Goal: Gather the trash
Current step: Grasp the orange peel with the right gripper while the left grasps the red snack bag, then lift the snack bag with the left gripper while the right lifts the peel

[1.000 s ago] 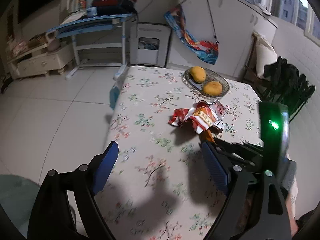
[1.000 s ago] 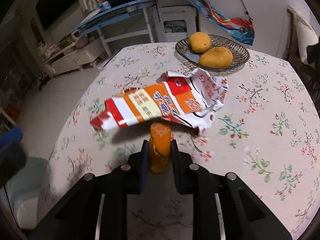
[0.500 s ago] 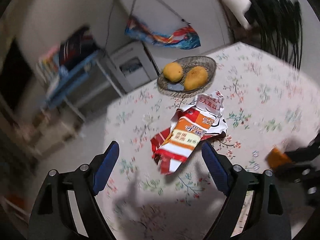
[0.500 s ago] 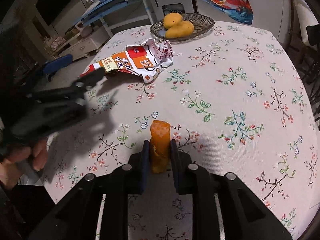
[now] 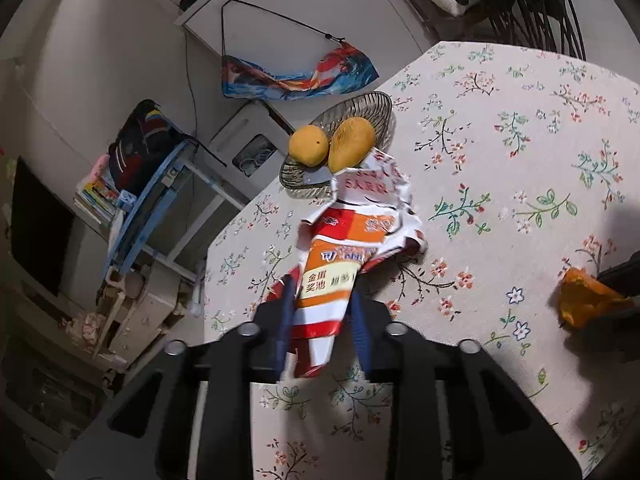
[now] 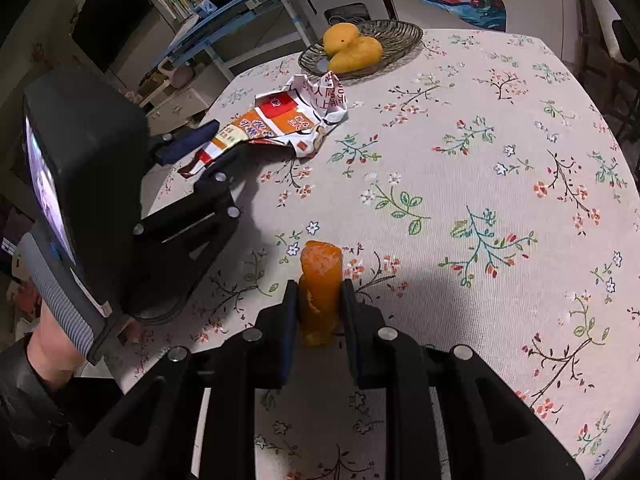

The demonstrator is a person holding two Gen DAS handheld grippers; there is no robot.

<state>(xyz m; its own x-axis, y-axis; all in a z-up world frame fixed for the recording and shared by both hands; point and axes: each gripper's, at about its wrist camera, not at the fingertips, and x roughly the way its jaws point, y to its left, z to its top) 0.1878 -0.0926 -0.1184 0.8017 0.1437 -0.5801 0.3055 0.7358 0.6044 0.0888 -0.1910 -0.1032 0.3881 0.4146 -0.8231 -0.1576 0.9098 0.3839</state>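
A crumpled orange, red and white snack wrapper [image 5: 344, 252] lies on the floral tablecloth [image 5: 500, 168] near the fruit basket. My left gripper [image 5: 320, 320] is shut on the wrapper's near end. The wrapper also shows in the right wrist view [image 6: 280, 120], with the left gripper [image 6: 208, 148] at its left end. My right gripper [image 6: 318, 308] is shut on an orange peel [image 6: 320, 280], held just above the table. The peel also shows at the right edge of the left wrist view [image 5: 584, 300].
A wire basket [image 6: 400, 36] with two mangoes [image 6: 352, 46] stands at the table's far side behind the wrapper. A blue desk [image 6: 240, 4] and white cabinets [image 5: 304, 20] stand beyond the table. A dark chair [image 5: 520, 4] stands at the far right.
My left gripper swung toward the wrapper and closed on its near end. My right gripper drew back from the wrapper with the orange peel held in it.
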